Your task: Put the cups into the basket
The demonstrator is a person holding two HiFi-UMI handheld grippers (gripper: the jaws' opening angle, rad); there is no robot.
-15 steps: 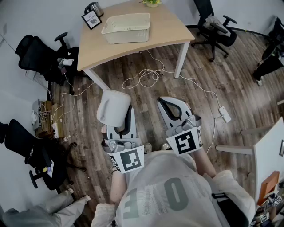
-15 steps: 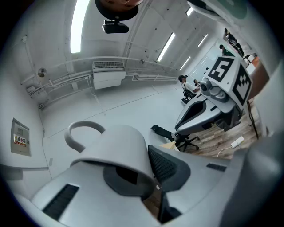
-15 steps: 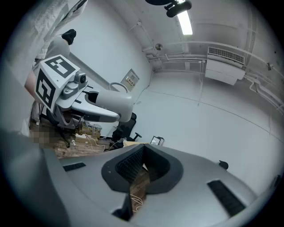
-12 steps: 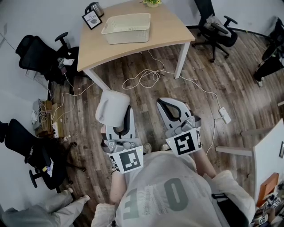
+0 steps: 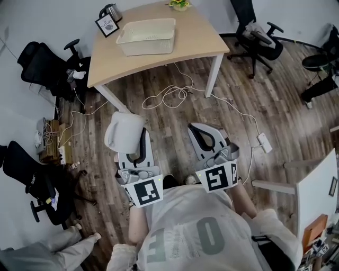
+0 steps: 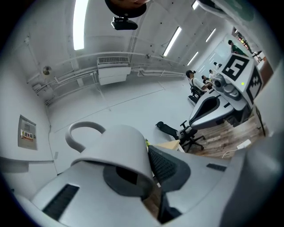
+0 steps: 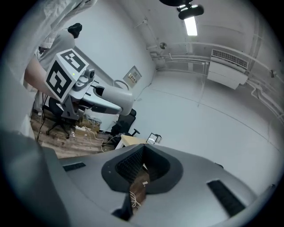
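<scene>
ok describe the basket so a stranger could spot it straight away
Find the light wooden table. On it sits the basket: cream, rectangular and open-topped, far larger than the framed picture and kettle at the table's corner.

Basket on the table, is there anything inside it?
Nothing shows inside the basket on the table, only its pale floor. Its near wall hides the front strip of that floor.
</scene>
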